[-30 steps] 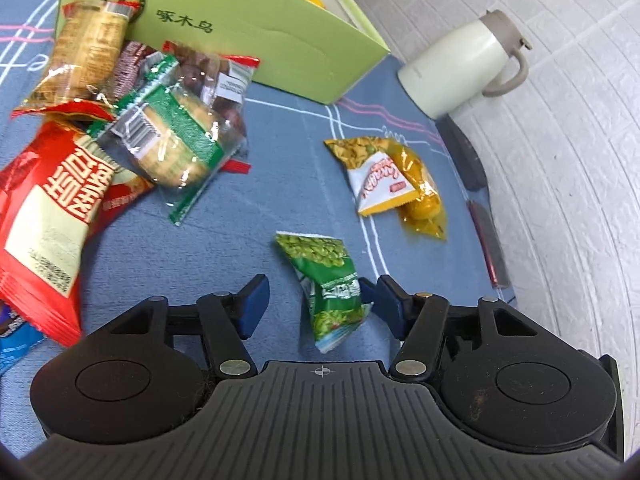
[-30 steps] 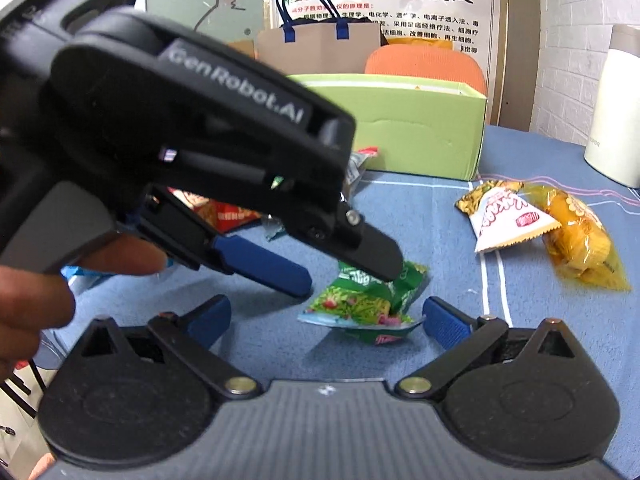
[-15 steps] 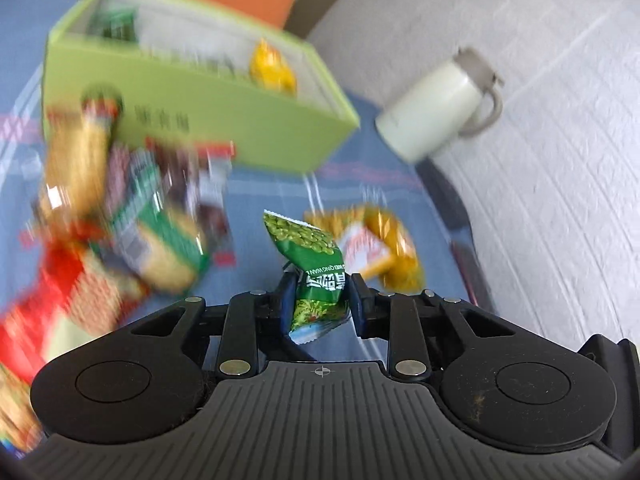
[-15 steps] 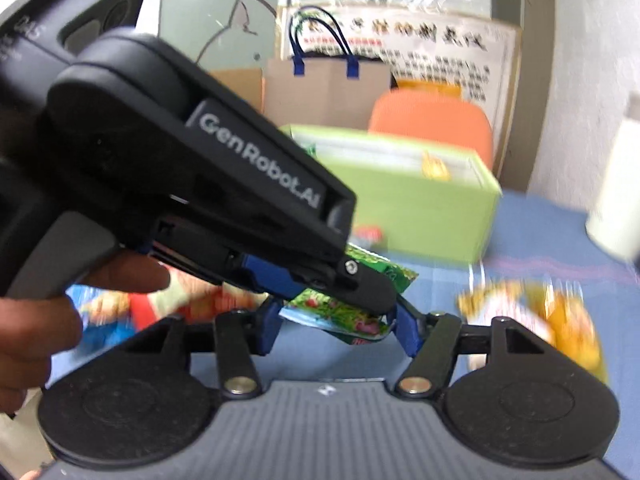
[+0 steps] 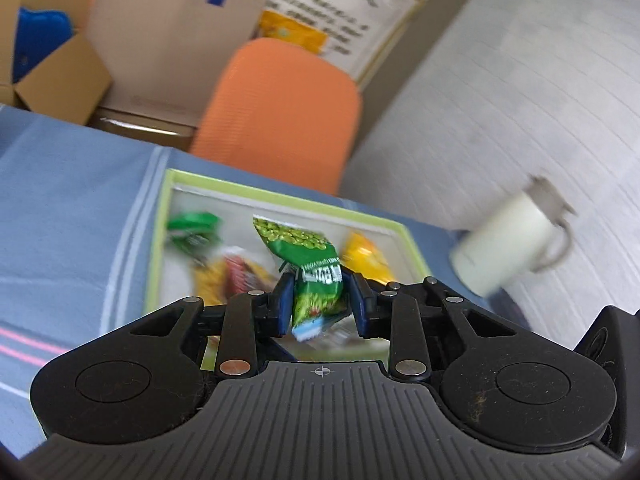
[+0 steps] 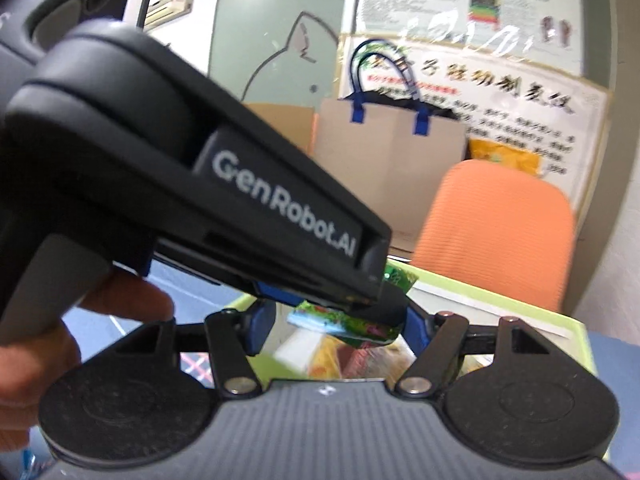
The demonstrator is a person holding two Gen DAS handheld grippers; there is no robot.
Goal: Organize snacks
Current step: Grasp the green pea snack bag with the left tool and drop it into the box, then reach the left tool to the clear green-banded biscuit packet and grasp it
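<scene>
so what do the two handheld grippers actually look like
Both are matte black plastic. The left gripper and right gripper each have blue finger pads, linkage arms with silver rivets, round housings and a ribbed grey base. White "GenRobot.AI" lettering runs along the left one's side.

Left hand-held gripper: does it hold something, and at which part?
Yes. The left hand-held gripper is shut on the green pea snack packet, pinching its lower half; the top sticks up above the green box.
</scene>
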